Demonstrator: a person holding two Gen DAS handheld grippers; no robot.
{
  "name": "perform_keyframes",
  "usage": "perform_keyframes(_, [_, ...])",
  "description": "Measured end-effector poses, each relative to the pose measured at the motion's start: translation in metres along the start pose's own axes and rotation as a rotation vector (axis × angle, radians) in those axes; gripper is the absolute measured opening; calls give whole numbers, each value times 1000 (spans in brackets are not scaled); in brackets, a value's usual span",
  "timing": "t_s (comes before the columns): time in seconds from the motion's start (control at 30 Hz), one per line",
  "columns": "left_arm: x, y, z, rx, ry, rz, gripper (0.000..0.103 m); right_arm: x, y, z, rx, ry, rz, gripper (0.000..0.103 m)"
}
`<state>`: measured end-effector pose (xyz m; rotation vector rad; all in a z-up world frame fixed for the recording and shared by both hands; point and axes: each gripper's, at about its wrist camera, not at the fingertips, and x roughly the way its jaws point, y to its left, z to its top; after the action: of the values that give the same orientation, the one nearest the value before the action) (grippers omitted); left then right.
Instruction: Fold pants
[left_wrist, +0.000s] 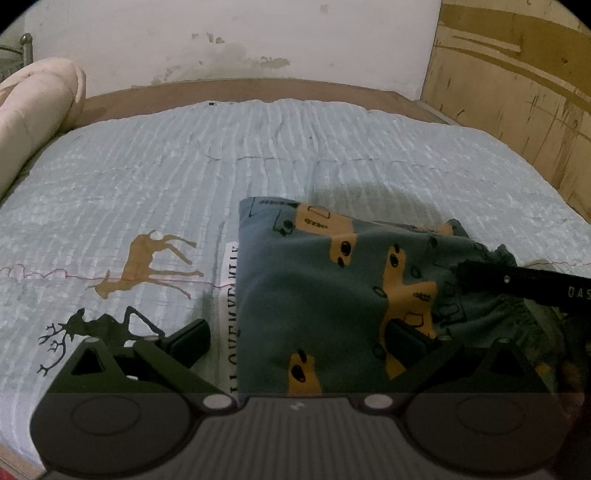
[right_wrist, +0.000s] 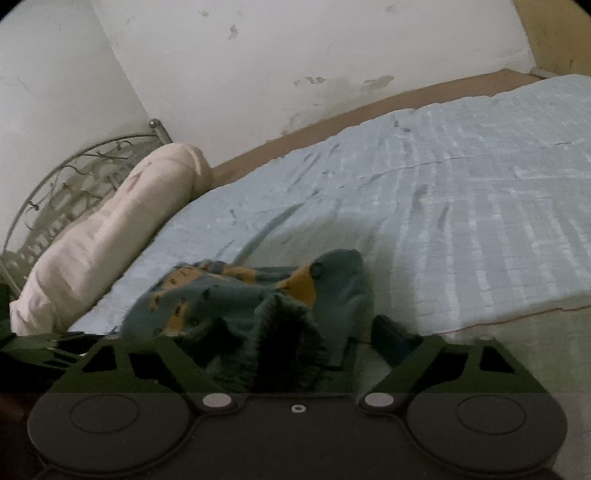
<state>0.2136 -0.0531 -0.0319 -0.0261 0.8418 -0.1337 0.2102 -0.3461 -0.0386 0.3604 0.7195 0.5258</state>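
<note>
Blue-grey pants (left_wrist: 314, 277) with orange patches and small car prints lie bunched on the bed near me. My left gripper (left_wrist: 299, 339) stands wide open over their near edge. Its left finger rests over the bare quilt and its right finger over the cloth. In the right wrist view the pants (right_wrist: 229, 295) heap up, and their gathered waistband (right_wrist: 288, 332) rises between the jaws of my right gripper (right_wrist: 306, 332). The right finger (right_wrist: 391, 332) stands apart from the cloth; the left finger is hidden by fabric. A dark finger of the right gripper (left_wrist: 517, 282) reaches the ruffled waistband from the right.
A pale blue quilt (left_wrist: 258, 155) with deer prints covers the bed. A rolled cream blanket (right_wrist: 99, 236) lies along the left side against a metal headboard (right_wrist: 66, 177). A brown bed frame (left_wrist: 240, 88) and white wall close the far side, and a wooden panel (left_wrist: 517, 92) stands at the right.
</note>
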Motion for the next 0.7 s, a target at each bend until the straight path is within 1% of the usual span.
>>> perform_keyframes(0.1, [-1,-1,0,-2,0,3,102,-3,-4,-1,17,-13,2,73])
perform_keyframes(0.13, [-2,-1,0,-7,3,0,102,-4,-4,-2,18,-13,5,68])
perform_keyframes(0.23, [-4,1,1,-37,10,-30,100,-6,-3,-5,16,-11,15,58])
perform_keyframes(0.27, [-6,3,1,-53,1,-45,92,-6,-3,-5,15,-11,20,55])
perform_keyframes(0.3, [-8,4,0,-68,-3,-62,85,-6,-3,-6,16,-12,25,54])
perform_keyframes(0.37, [-10,8,-2,-98,-2,-80,80,-6,-4,-8,29,-18,34,52])
perform_keyframes(0.4, [-11,10,-2,-113,-3,-83,73,-7,-5,-9,35,-22,36,51])
perform_keyframes(0.5, [-12,18,-2,-174,1,-93,60,-8,-4,-11,41,-29,36,49])
perform_keyframes(0.57, [-13,23,-2,-211,5,-102,55,-9,-3,-15,47,-37,35,49])
perform_keyframes(0.63, [-12,26,-2,-222,10,-116,50,-10,-4,-18,63,-50,40,48])
perform_keyframes(0.7, [-10,27,-3,-224,16,-120,39,-11,-3,-20,75,-66,38,45])
